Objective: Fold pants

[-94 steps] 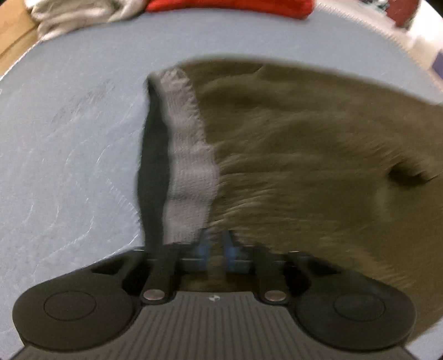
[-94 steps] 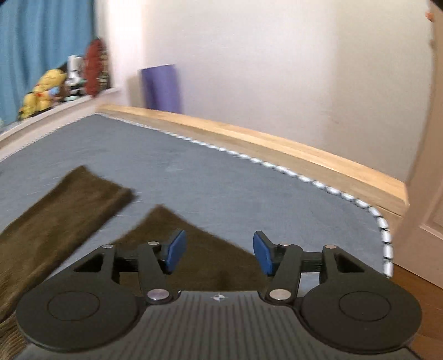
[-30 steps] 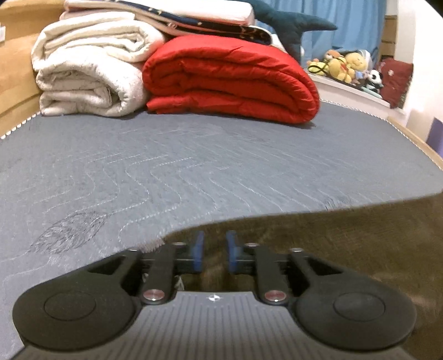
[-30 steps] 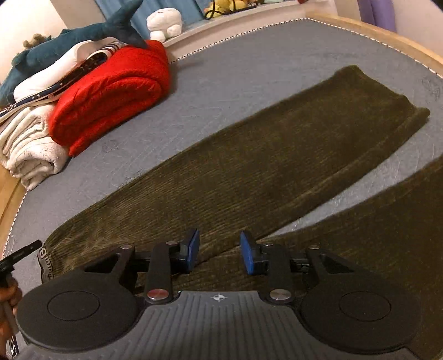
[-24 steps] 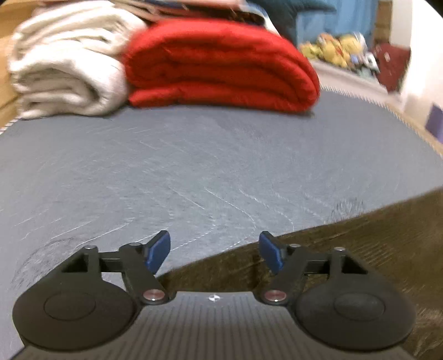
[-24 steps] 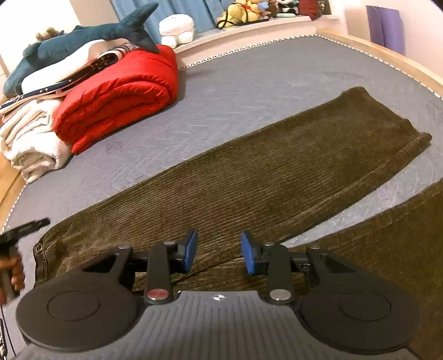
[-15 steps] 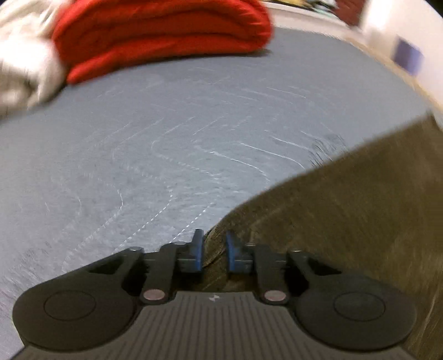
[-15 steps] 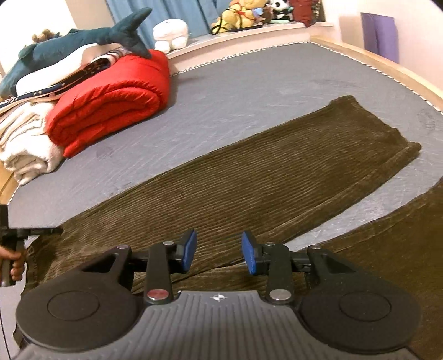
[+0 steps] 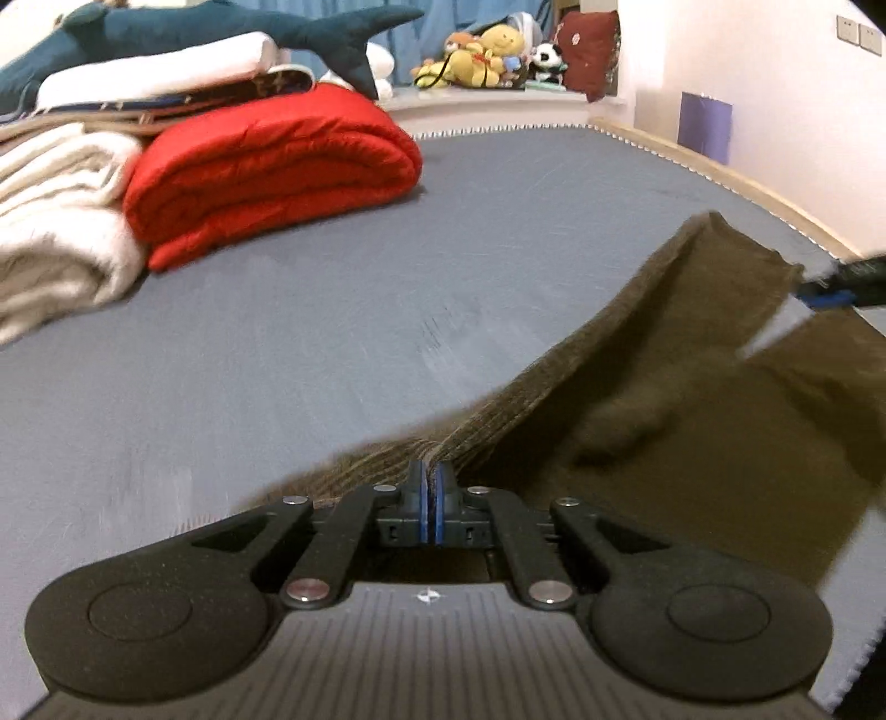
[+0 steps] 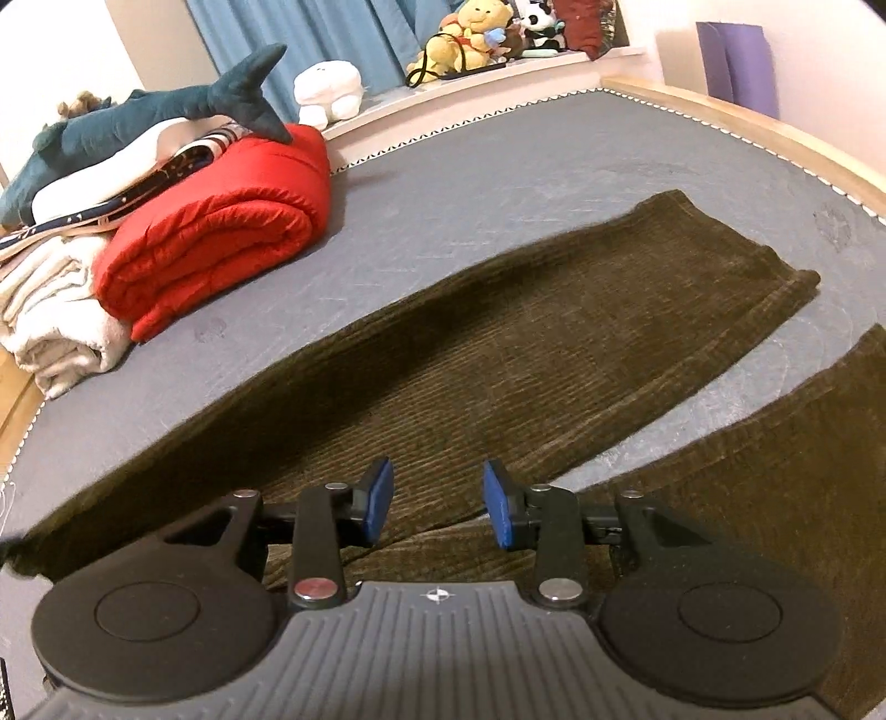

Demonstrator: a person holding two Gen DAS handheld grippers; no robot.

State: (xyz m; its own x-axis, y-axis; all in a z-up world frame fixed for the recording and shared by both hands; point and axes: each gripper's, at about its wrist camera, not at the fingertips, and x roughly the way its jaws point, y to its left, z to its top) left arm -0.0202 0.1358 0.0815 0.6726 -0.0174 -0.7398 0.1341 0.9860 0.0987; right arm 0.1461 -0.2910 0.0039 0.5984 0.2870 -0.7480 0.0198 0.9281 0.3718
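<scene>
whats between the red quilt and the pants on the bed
Only bare grey mattress separates the red quilt from the pants; the right wrist view shows it best.

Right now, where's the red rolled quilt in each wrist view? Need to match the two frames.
Left wrist: red rolled quilt sits upper left, on the grey mattress, just right of the white blankets.
Right wrist: red rolled quilt sits left of centre in the upper half, beyond the olive pants.
Shared landmark: the blue plush shark lying on the stack at the quilt's top.
</scene>
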